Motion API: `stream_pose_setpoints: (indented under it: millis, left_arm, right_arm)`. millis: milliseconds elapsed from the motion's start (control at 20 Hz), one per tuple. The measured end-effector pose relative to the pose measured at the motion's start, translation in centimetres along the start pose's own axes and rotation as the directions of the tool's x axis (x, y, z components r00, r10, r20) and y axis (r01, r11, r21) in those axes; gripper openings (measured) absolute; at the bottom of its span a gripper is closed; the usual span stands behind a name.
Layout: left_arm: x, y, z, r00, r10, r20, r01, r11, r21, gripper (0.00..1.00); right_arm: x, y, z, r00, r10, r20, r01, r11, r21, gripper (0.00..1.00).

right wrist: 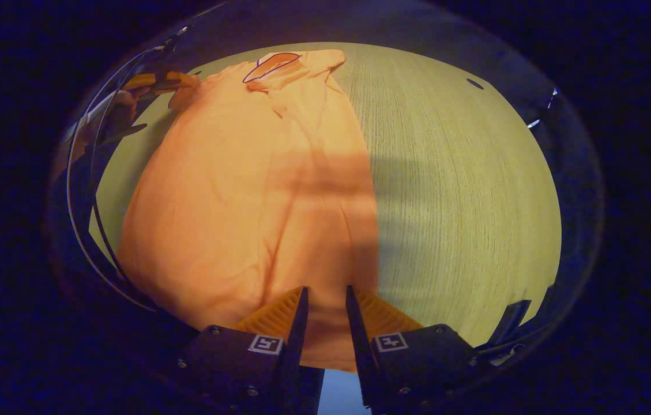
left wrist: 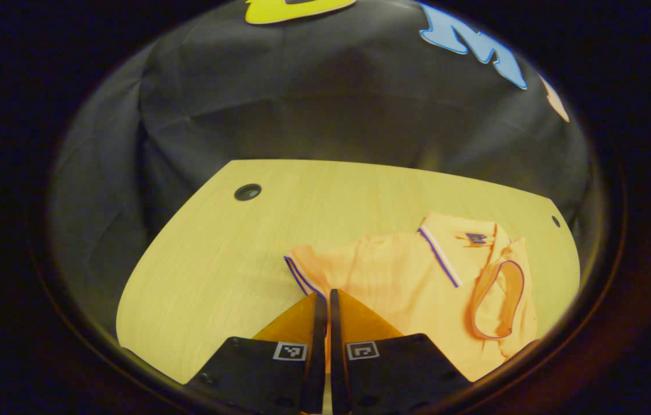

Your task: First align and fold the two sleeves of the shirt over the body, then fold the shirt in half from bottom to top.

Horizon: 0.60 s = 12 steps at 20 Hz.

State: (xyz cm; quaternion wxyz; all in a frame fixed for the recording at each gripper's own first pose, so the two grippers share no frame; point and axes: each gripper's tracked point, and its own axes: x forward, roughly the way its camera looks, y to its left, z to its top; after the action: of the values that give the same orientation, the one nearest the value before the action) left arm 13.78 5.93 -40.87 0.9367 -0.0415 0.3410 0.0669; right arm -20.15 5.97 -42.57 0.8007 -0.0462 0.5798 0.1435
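1. Orange polo shirt (right wrist: 250, 190) spread flat on the bench (right wrist: 463, 190), front side down in the right gripper view; collar (right wrist: 270, 64) at the far end, hem nearest the camera, right-hand edge straight along the bare wood.
2. Same shirt (left wrist: 394, 276) in the left gripper view: collar (left wrist: 498, 300) toward the right, a striped sleeve cuff (left wrist: 439, 257) laid over the body, a second striped cuff (left wrist: 300, 276) at the near left edge.
3. Pale wood-grain bench (left wrist: 215, 259) bare to the left of the garment; round cable hole (left wrist: 247, 192) near its far left corner, a smaller hole (left wrist: 556, 221) at the far right edge. Dark cloth wall (left wrist: 325, 104) behind.
4. Broad shadow band across the shirt and bench in the right gripper view.
5. Left claw (left wrist: 323, 297): fingers nearly together, a thin slit between them, tips right at the near striped cuff; grip on the fabric not determinable.
6. Right claw (right wrist: 325, 291): fingers apart with a modest gap, poised over the hem area near the straight right edge; orange fabric visible through the gap, no pinch evident.
7. Left claw (right wrist: 152, 83) also seen far off in the right gripper view, beside the shirt's far left shoulder, with the holding hand (right wrist: 112, 115) partly visible.
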Motion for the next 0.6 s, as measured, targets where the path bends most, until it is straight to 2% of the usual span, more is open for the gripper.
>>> stream_pose_setpoints:
  millis: [250,350,400,450,500,550,600]
  left_arm:
    - [-0.8,-8.8,1.8,0.990,-0.137,0.032,0.133,0.986,0.098,0.13]
    - [-1.1,-10.9,1.9,0.985,-0.170,0.024,0.166,0.979,0.114,0.11]
    - [-1.2,-11.7,1.9,0.983,-0.182,0.018,0.178,0.977,0.120,0.11]
    - [-1.6,-12.5,1.6,0.982,-0.190,0.011,0.187,0.975,0.124,0.11]
    - [-1.5,-13.2,1.5,0.980,-0.199,0.008,0.196,0.973,0.121,0.15]
    - [-1.7,-13.6,1.5,0.977,-0.211,0.005,0.209,0.971,0.115,0.13]
    - [-1.9,-14.1,1.6,0.976,-0.218,0.009,0.216,0.970,0.109,0.18]
  right_arm:
    - [0.1,0.0,0.1,1.000,0.001,0.011,-0.001,1.000,0.015,0.43]
    - [0.1,0.0,0.1,1.000,0.002,0.018,-0.002,1.000,0.022,0.43]
    - [0.1,0.0,0.1,1.000,0.003,0.021,-0.004,1.000,0.026,0.47]
    - [0.1,0.0,0.1,1.000,0.004,0.024,-0.005,1.000,0.029,0.43]
    - [0.1,0.0,0.1,1.000,0.006,0.028,-0.007,0.999,0.033,0.43]
    - [0.1,-0.1,0.1,1.000,0.004,0.031,-0.005,0.999,0.037,0.43]
    - [0.1,-0.2,0.2,0.999,0.003,0.035,-0.005,0.999,0.039,0.42]
